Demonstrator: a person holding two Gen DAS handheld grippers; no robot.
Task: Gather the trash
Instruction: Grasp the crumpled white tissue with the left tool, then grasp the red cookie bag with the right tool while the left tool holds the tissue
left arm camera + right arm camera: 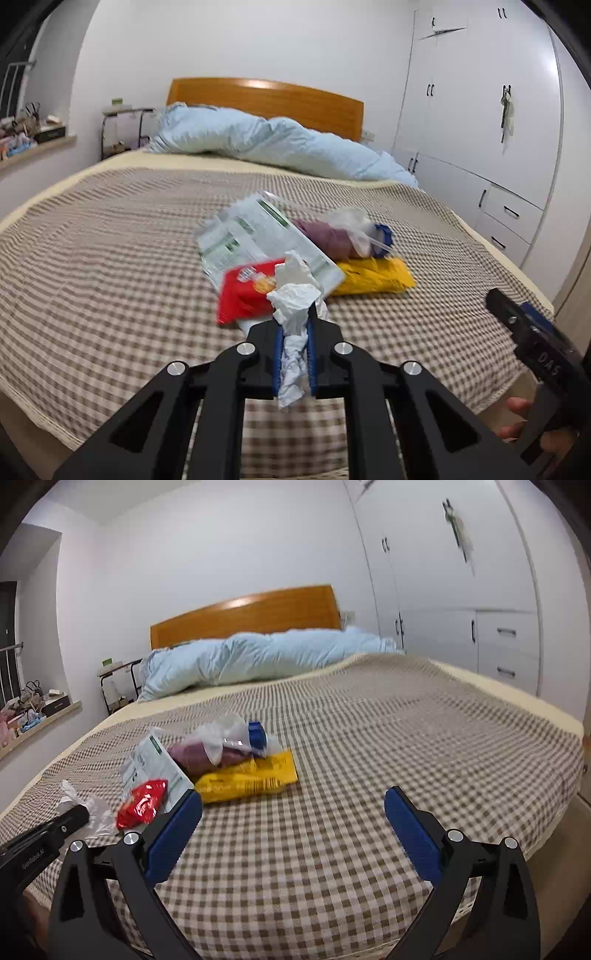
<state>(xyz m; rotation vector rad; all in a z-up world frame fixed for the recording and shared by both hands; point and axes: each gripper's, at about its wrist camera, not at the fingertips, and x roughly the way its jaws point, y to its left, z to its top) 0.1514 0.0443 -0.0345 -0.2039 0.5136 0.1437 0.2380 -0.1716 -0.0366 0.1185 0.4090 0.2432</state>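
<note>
My left gripper (295, 319) is shut on a crumpled white tissue (293, 299), held just above the checked bedspread (110, 258). Behind it lies a trash pile: a red wrapper (242, 295), a white and green package (255, 236), a purple item in clear plastic (338, 236) and a yellow packet (373, 275). My right gripper (293, 799) stands open over bare bedspread, nothing between its blue pads (173, 834). The yellow packet (251, 779) and red wrapper (142, 801) lie ahead of it to the left. The left gripper (79, 816) with the tissue (88, 806) shows at that view's left edge.
A light blue duvet (266, 144) is bunched at the wooden headboard (266, 99). White wardrobes with drawers (480, 129) line the right wall. A bedside table (122, 125) and a cluttered sill (33, 133) are at the left. A hand (517, 417) holds the right gripper's handle.
</note>
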